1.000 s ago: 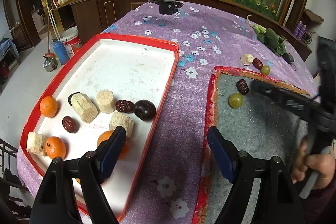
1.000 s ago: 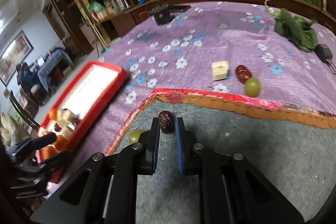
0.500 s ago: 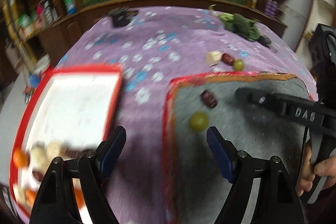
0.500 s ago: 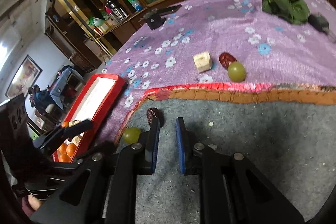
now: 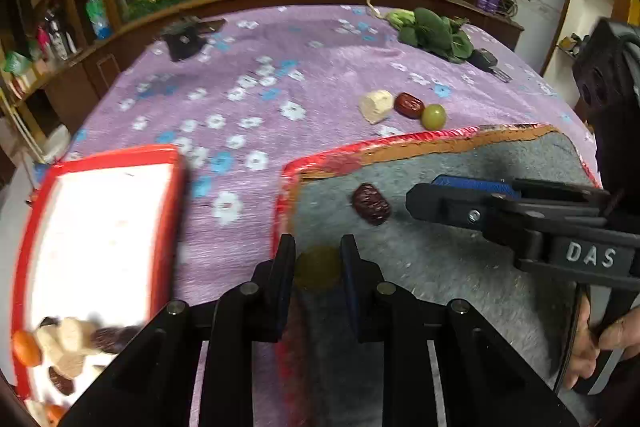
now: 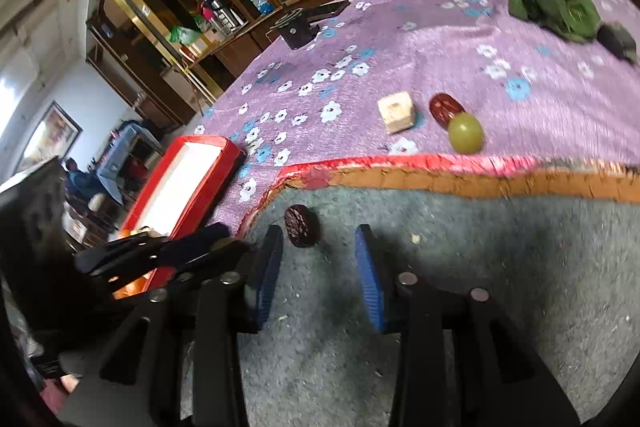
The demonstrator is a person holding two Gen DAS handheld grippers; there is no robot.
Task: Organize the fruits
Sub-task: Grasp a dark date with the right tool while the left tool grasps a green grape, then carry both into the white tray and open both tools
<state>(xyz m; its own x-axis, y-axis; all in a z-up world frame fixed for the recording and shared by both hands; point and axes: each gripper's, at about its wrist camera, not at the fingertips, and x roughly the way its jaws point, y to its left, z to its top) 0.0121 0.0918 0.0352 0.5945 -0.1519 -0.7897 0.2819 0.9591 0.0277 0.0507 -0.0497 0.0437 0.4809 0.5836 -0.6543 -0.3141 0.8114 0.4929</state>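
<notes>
The red tray (image 5: 96, 163) sits on the left with fruit piled in its near end. The left gripper (image 5: 316, 267) squeezes a green grape (image 5: 318, 269) at the gray mat's (image 5: 440, 267) edge. The right gripper (image 6: 318, 267) is spread apart (holding nothing), a dark date (image 6: 301, 225) just ahead.

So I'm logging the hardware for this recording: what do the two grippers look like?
Both are black plastic two-finger tools. The left gripper has flat black fingers with blue pads on the inner faces and round silver screws at the joints. The right gripper is built the same, with ribbed blue pads. From the left wrist view its side bears raised white letters "DAS". No cables or sleeves show.
</notes>
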